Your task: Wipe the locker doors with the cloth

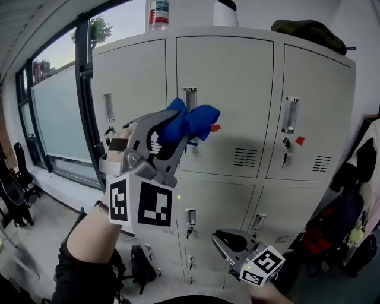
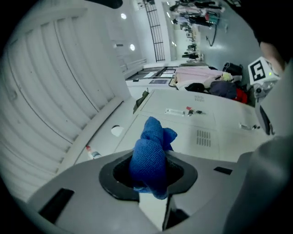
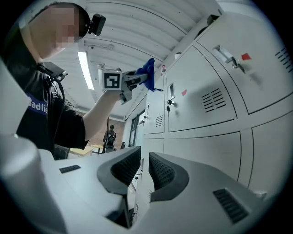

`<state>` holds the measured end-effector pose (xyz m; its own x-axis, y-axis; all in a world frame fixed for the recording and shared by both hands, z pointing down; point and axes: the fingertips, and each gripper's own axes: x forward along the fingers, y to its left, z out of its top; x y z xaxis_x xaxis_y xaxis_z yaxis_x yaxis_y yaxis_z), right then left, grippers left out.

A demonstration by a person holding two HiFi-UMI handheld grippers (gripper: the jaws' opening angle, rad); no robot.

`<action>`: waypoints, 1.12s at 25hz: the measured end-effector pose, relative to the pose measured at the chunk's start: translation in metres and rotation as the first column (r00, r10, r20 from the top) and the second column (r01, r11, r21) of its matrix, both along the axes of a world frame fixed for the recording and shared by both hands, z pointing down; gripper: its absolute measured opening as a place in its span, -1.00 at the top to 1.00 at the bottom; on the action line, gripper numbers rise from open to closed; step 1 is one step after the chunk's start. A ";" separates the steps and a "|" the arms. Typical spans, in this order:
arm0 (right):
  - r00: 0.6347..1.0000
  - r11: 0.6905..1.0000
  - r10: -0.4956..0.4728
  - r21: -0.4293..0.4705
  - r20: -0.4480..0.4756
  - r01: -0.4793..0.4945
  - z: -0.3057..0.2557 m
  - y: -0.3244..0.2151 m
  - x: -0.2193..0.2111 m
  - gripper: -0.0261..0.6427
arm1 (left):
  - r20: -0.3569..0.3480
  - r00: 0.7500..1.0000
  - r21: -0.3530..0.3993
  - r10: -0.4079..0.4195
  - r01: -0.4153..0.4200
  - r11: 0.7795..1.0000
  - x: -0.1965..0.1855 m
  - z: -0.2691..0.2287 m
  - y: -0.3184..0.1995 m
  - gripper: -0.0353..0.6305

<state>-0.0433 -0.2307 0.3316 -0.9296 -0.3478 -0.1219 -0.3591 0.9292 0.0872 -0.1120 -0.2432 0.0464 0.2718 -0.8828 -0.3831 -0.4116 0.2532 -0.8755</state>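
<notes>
My left gripper is raised at chest height, shut on a bunched blue cloth. The cloth hangs in front of the upper middle door of the grey lockers; contact with the door cannot be made out. In the left gripper view the cloth bulges out between the jaws, with the locker doors beyond. My right gripper is low, near the bottom doors, shut and empty. In the right gripper view its own jaws point along the lockers, and the cloth shows high up.
A bottle, a white container and a dark bag sit on top of the lockers. Keys with red tags hang from locks. A window is at left, hanging clothes at right, bags on the floor.
</notes>
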 end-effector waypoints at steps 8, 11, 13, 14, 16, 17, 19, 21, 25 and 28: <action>0.999 0.999 0.037 0.029 -0.027 -0.036 -0.002 0.002 0.010 0.77 | 0.139 0.970 0.220 -0.198 0.164 0.961 0.000 -0.085 -0.035 0.55; 0.998 0.998 0.059 0.032 -0.026 -0.058 -0.003 -0.001 0.015 0.77 | 0.151 0.957 0.253 -0.247 0.204 0.946 -0.003 -0.104 -0.053 0.55; 0.997 0.997 0.071 0.032 -0.024 -0.070 -0.003 -0.002 0.018 0.77 | 0.179 0.946 0.268 -0.269 0.216 0.939 -0.003 -0.114 -0.065 0.55; 0.997 0.997 0.076 0.032 -0.024 -0.075 -0.003 -0.003 0.019 0.77 | 0.192 0.940 0.278 -0.282 0.223 0.934 -0.003 -0.119 -0.071 0.55; 0.996 0.996 0.084 0.031 -0.021 -0.083 -0.005 -0.006 0.021 0.77 | 0.203 0.927 0.302 -0.315 0.247 0.921 -0.006 -0.129 -0.084 0.55; 0.996 0.996 0.085 0.032 -0.019 -0.085 -0.006 -0.007 0.022 0.77 | 0.205 0.921 0.314 -0.332 0.259 0.913 -0.008 -0.134 -0.090 0.55; 0.997 0.996 0.079 0.037 -0.020 -0.078 -0.010 -0.007 0.019 0.77 | 0.221 0.903 0.337 -0.369 0.285 0.897 -0.011 -0.144 -0.099 0.55; 0.998 0.997 0.060 0.053 -0.024 -0.058 -0.018 -0.005 0.013 0.77 | 0.231 0.883 0.352 -0.409 0.316 0.881 -0.017 -0.151 -0.108 0.55; 1.000 0.996 0.005 0.091 -0.028 -0.003 -0.044 0.001 -0.006 0.77 | 0.229 0.849 0.373 -0.476 0.375 0.848 -0.027 -0.161 -0.126 0.55; 0.999 0.993 -0.040 0.107 -0.029 0.043 -0.063 0.006 -0.019 0.77 | 0.241 0.835 0.382 -0.495 0.388 0.839 -0.031 -0.164 -0.136 0.55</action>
